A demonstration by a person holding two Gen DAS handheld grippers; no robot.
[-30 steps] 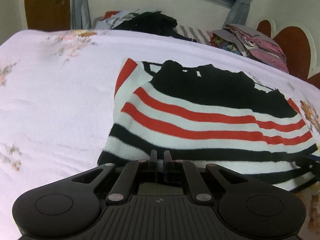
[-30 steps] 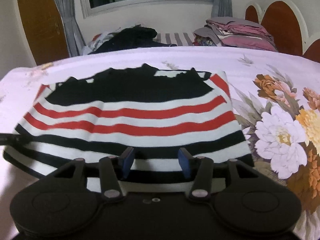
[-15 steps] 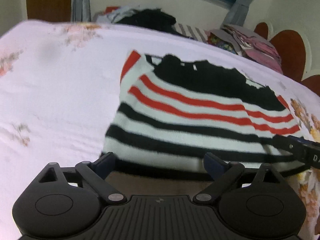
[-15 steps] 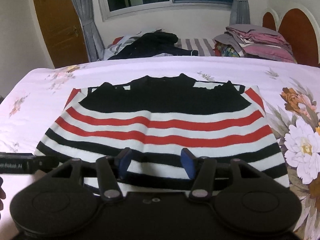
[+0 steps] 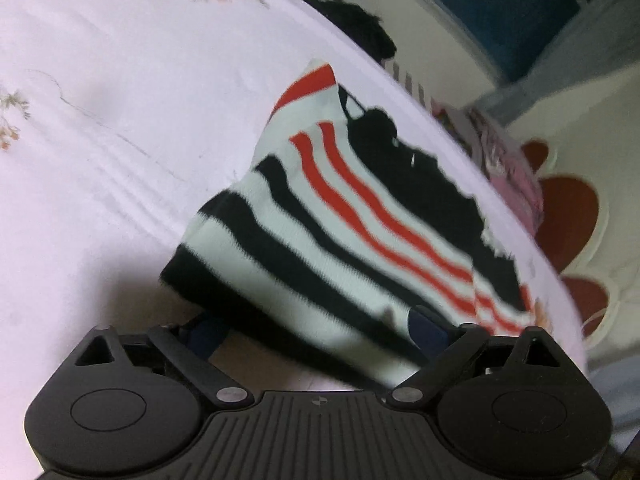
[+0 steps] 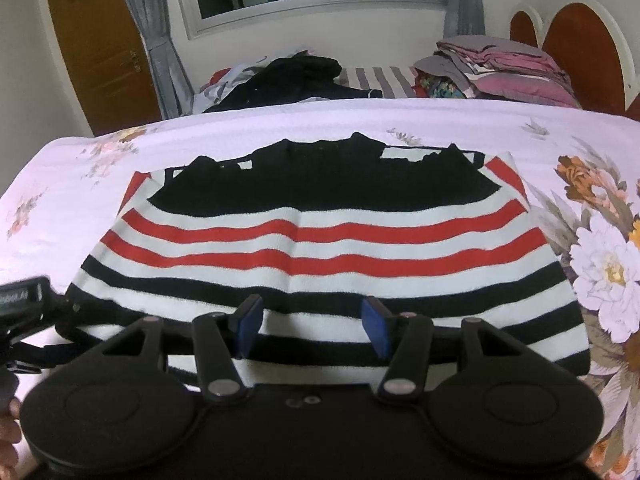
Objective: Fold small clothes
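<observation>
A striped sweater [image 6: 320, 240], black at the top with red, white and black bands, lies flat on the bed. In the left wrist view the sweater [image 5: 340, 220] appears tilted. My left gripper [image 5: 316, 332] is at its near left corner, jaws wide and still opening. The hem runs between them with no pad pressing on it. One fingertip [image 5: 204, 336] sits under the corner, the other above the cloth. My right gripper [image 6: 314, 326] hovers open over the middle of the near hem, holding nothing. The left gripper [image 6: 24, 300] shows at the left edge of the right wrist view.
The bed has a pale pink floral sheet [image 6: 600, 272]. A dark heap of clothes [image 6: 296, 76] and a folded stack [image 6: 508, 68] lie at the far side by the headboard [image 6: 580, 40]. A hand [image 6: 8, 420] shows at the lower left.
My left gripper went from shut to wide open, rolled, and dropped to the sweater's near left corner. My right gripper drew back a little and widened slightly.
</observation>
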